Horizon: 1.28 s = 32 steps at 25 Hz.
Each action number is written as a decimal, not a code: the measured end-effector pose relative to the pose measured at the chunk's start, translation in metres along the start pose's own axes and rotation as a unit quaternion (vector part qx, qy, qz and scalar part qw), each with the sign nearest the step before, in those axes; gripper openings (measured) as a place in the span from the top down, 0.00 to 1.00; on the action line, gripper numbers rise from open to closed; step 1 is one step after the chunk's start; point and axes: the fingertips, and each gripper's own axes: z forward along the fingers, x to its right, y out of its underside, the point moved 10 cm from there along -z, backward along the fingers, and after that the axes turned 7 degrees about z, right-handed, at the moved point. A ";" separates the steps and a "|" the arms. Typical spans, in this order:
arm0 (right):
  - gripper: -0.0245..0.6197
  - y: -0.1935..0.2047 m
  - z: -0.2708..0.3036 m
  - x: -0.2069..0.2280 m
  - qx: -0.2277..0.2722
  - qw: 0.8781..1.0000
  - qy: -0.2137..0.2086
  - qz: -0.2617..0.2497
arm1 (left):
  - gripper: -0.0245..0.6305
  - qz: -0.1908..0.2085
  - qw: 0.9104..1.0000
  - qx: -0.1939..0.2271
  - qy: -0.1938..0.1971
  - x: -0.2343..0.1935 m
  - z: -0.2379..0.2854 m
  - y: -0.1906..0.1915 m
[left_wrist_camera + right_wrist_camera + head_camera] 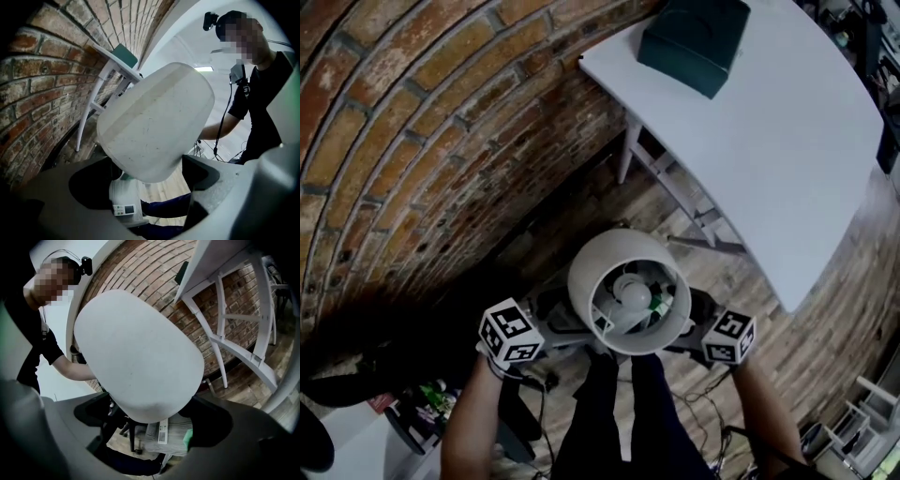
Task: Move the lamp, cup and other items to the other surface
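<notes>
Since the white shade of the lamp spreads across both gripper views, the spots where the jaws meet it are covered; only its ribbed body shows between each pair. The left tongs and right tongs are clenched on the lamp from either side, holding it mid-air at lower centre, well apart from the white table at upper right.

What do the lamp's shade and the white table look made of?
The lamp shade looks like matte off-white fabric or paper, faintly speckled, no glare; hard to be sure. The table: smooth white painted or laminated top, likely wood.
</notes>
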 end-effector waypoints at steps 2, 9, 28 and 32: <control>0.13 -0.007 -0.006 -0.016 0.003 1.000 -0.001 -0.002 | 0.28 0.010 1.000 0.006 -0.006 0.014 -0.012 -0.013; 0.13 -0.038 -0.032 -0.086 0.024 1.000 0.001 -0.016 | 0.28 0.044 0.998 0.030 -0.021 0.069 -0.061 -0.063; 0.13 -0.136 -0.129 -0.251 0.080 0.995 0.011 -0.063 | 0.28 0.106 0.984 0.139 -0.025 0.205 -0.161 -0.198; 0.13 -0.161 -0.163 -0.274 0.084 0.992 0.038 -0.083 | 0.28 0.129 0.980 0.150 -0.009 0.221 -0.161 -0.233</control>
